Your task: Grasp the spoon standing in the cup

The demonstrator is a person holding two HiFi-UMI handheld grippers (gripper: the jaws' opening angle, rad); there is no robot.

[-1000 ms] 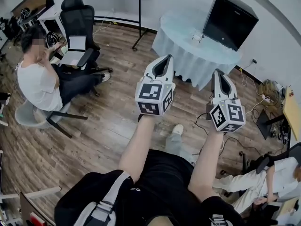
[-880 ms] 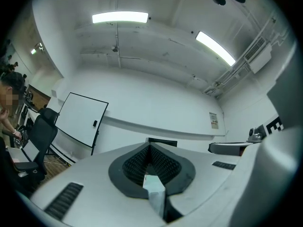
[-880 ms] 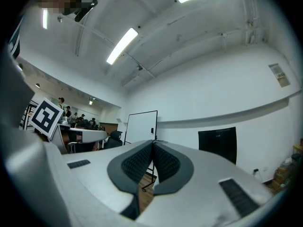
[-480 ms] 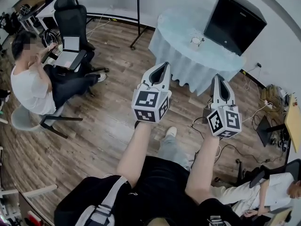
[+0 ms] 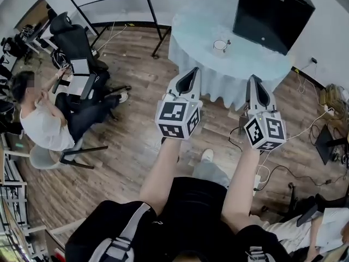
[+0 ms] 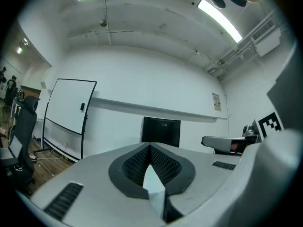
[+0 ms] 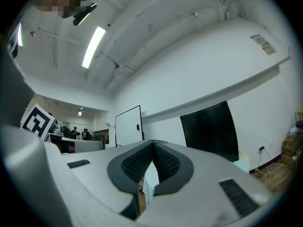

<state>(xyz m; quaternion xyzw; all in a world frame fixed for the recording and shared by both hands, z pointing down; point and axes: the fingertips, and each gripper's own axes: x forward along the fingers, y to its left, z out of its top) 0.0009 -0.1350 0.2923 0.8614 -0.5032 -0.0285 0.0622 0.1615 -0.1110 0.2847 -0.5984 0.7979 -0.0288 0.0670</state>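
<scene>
A clear cup point(image 5: 219, 46) stands on the round table with a pale blue cloth point(image 5: 191, 34), far ahead in the head view. A small spoon point(image 5: 227, 42) leans out of the cup to the right. My left gripper point(image 5: 192, 70) is held in the air short of the table, its jaws closed together with nothing in them point(image 6: 150, 146). Beside it, also short of the table, my right gripper point(image 5: 255, 79) is shut and empty point(image 7: 152, 143). Neither gripper view shows the cup or the spoon.
A large black monitor point(image 5: 272, 14) stands on the table behind the cup. To the left, a person point(image 5: 43, 121) sits by a black office chair point(image 5: 71, 37). A whiteboard stand point(image 5: 150, 7) is near the table's left side. Cables point(image 5: 278, 171) lie on the wooden floor at right.
The head view has shifted: the table and cup look a little larger and nearer, and the seated person has slid lower left. Both grippers stay shut, side by side.
</scene>
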